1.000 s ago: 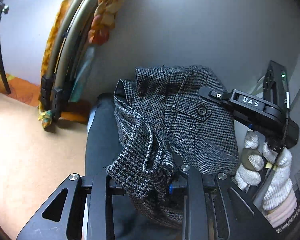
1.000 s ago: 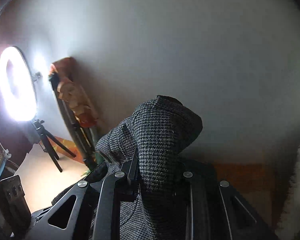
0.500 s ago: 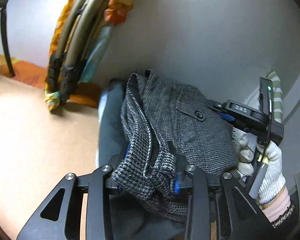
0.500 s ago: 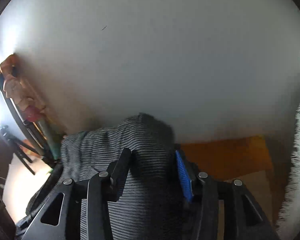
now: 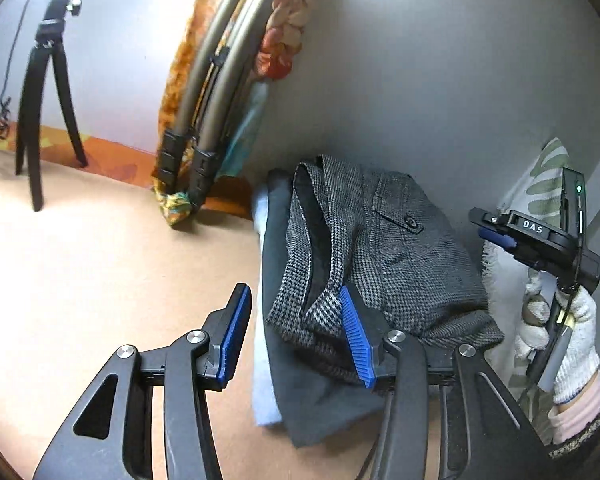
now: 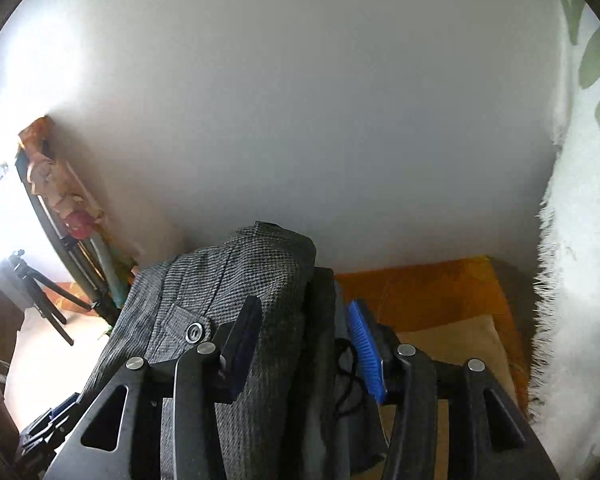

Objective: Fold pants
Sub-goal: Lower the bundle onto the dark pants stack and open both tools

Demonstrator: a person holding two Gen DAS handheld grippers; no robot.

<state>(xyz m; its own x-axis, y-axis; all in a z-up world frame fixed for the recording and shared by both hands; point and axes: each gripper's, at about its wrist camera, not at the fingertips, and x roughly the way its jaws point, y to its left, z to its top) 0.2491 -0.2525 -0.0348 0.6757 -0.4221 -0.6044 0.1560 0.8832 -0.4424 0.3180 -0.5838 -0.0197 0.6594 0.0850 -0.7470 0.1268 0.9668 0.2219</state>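
**Ana:** Grey wall and a tan floor fill the left wrist view, with a tripod [image 5: 40, 92] at upper left and a folded frame wrapped in orange cloth [image 5: 204, 92] leaning at top centre. The pants [image 5: 380, 248], grey houndstooth, lie folded on a stack of dark and pale blue clothes [image 5: 284, 360], centre right.

**Ben:** And the left gripper [image 5: 296, 340]?

**Ana:** Fingers spread, holding nothing; its right pad [image 5: 354, 336] touches the near hem. The right gripper [image 5: 496, 228], held in a white glove at the right edge, sits just beside the bundle, and I cannot tell its state from here.

**Ben:** How should the release be finished?

**Ana:** My judgement: draw both tools straight back and low, so no pad drags the hem and reopens the fold.

**Ben:** Right wrist view?

**Ana:** Same wall, with white fringed fabric [image 6: 572, 240] at the right edge. The right gripper [image 6: 306, 344] has its fingers spread astride the edge of the pile; the left one [image 6: 242, 340] rests against the houndstooth, nothing pinched.

**Ben:** Versus half a second ago?

**Ana:** Both grippers were clamped on the cloth then. Now both have let go, and the bundle lies flatter on the stack.
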